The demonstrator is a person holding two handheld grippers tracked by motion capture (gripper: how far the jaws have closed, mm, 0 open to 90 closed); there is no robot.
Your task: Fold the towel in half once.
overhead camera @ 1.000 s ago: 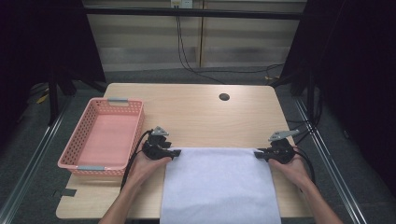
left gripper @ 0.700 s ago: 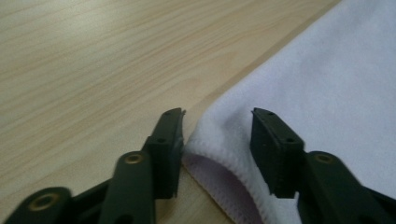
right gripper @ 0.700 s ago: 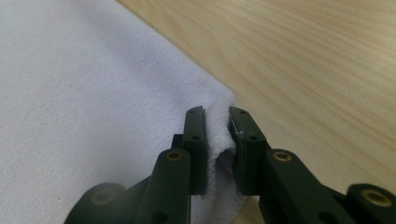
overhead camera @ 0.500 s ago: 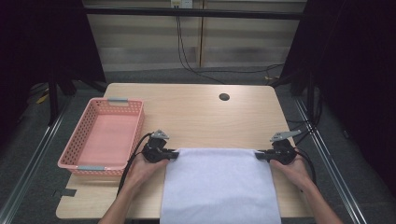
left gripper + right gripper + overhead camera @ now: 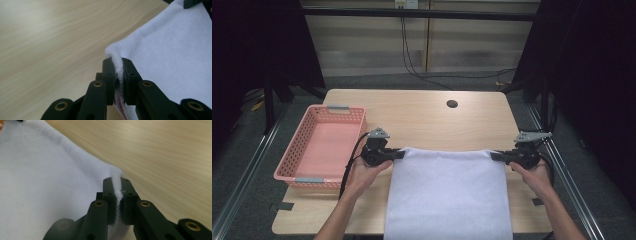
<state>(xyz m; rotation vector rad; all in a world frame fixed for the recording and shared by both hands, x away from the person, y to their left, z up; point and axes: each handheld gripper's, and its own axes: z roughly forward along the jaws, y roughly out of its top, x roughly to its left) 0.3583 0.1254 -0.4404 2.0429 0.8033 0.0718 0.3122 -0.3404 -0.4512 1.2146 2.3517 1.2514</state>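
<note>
Hand-held grippers [image 5: 399, 154] [image 5: 494, 156] clamped on cloth [image 5: 449, 190]

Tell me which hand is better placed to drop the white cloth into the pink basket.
Left. The left tongs, shut on the soft white cloth's corner, sit beside the pink plastic basket; the right tongs grip the far corner.

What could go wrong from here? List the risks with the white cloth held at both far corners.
1. Each hand-held gripper, left and right, pinches just a thin edge of the white cloth; a corner could slip free.
2. The cloth's near part hangs over the table edge, so its weight may drag it off.
3. The pink basket sits beside the left hand; a sideways swing could bump it.
</note>
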